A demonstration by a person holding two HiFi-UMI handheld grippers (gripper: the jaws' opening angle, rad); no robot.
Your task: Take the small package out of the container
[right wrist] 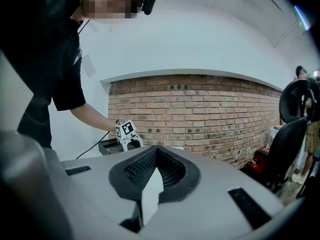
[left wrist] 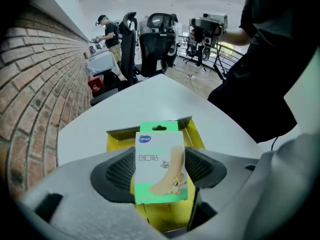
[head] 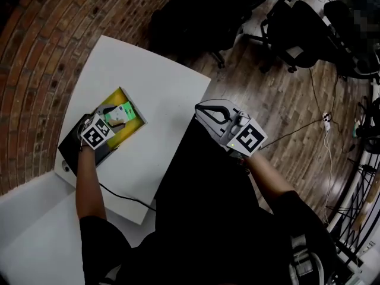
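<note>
The small package (left wrist: 160, 166) is a green and white box printed with a foot. It stands upright between my left gripper's (left wrist: 161, 170) dark pads, over the yellow-lined container (left wrist: 118, 142). The jaws are closing and the pads lie against the box's two sides. In the head view the package (head: 119, 113) and my left gripper (head: 110, 119) are at the open yellow container (head: 135, 127) on the white table's left side. My right gripper (head: 202, 107) hovers off the table's right edge, shut with nothing in it. Its pads meet at the tips (right wrist: 157, 152).
The white table (head: 160, 88) stands against a brick wall (head: 41, 40). A black cable (head: 127, 198) runs off its near edge. Office chairs (head: 291, 34) stand on the wooden floor to the right. A second white surface (head: 35, 236) lies at lower left.
</note>
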